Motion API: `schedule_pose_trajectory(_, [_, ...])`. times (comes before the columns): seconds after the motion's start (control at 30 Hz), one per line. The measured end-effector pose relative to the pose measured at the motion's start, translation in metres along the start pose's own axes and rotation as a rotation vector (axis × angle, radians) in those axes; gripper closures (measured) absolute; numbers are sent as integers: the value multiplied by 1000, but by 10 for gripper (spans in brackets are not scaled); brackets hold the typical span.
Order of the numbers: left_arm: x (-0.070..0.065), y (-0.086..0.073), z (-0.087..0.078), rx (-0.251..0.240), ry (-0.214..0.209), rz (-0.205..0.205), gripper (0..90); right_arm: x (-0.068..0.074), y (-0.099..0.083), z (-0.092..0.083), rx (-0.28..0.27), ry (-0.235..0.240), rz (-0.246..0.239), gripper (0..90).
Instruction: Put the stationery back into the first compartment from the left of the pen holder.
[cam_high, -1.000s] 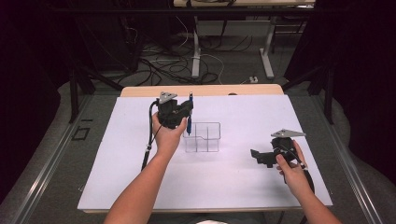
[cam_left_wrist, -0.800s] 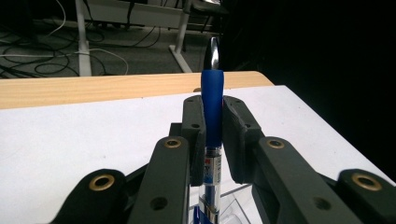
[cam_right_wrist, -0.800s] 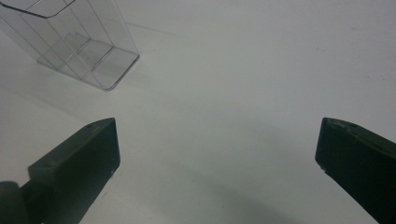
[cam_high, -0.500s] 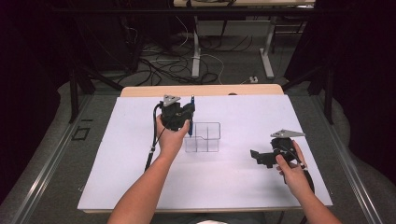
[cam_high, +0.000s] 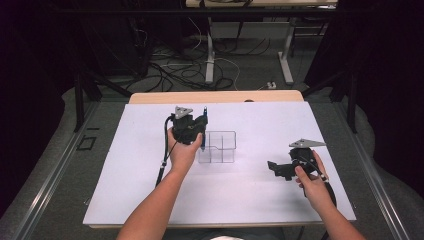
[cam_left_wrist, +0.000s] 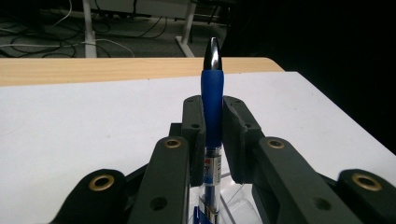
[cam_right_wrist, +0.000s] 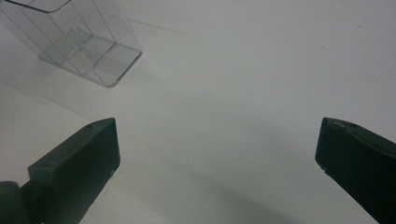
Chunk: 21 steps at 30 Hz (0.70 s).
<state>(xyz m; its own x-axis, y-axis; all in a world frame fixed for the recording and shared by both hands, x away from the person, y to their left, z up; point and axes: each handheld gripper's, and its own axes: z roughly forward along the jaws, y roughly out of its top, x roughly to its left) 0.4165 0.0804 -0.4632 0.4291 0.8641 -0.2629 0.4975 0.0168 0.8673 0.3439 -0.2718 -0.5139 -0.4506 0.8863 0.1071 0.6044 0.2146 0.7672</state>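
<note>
A blue pen (cam_left_wrist: 212, 100) with a clear barrel and a silver tip stands upright between the jaws of my left gripper (cam_left_wrist: 213, 135), which is shut on it. In the high view that left gripper (cam_high: 192, 131) holds the pen (cam_high: 204, 126) just over the left edge of a clear plastic compartment holder (cam_high: 217, 147) in the middle of the white table. My right gripper (cam_high: 276, 169) hovers low over the table to the right, open and holding nothing. The right gripper view looks between its wide-apart jaws (cam_right_wrist: 217, 154) at bare white surface, with the clear holder (cam_right_wrist: 77, 39) at upper left.
The white sheet (cam_high: 125, 170) covers the table, with a wooden edge (cam_high: 215, 96) at the far side. Cables and desk legs lie on the floor beyond. A black cable (cam_high: 164, 155) trails from the left gripper along the forearm.
My left gripper with the pen has drifted slightly right and toward the holder's left edge. The right gripper has stayed where it was.
</note>
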Motion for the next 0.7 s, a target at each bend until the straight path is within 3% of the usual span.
schedule_pose_trajectory(0.37, [5, -6, -4, 13, -12, -17, 789, 0, 0, 1, 5, 4, -3, 0])
schedule_pose_trajectory(0.47, [7, -3, -9, 0, -26, -28, 714, 1, 0, 1, 3, 3, -2, 0])
schedule_pose_trajectory(0.7, [15, 3, -25, -33, -12, -39, 605, 0, 0, 1, 1, 2, -2, 0])
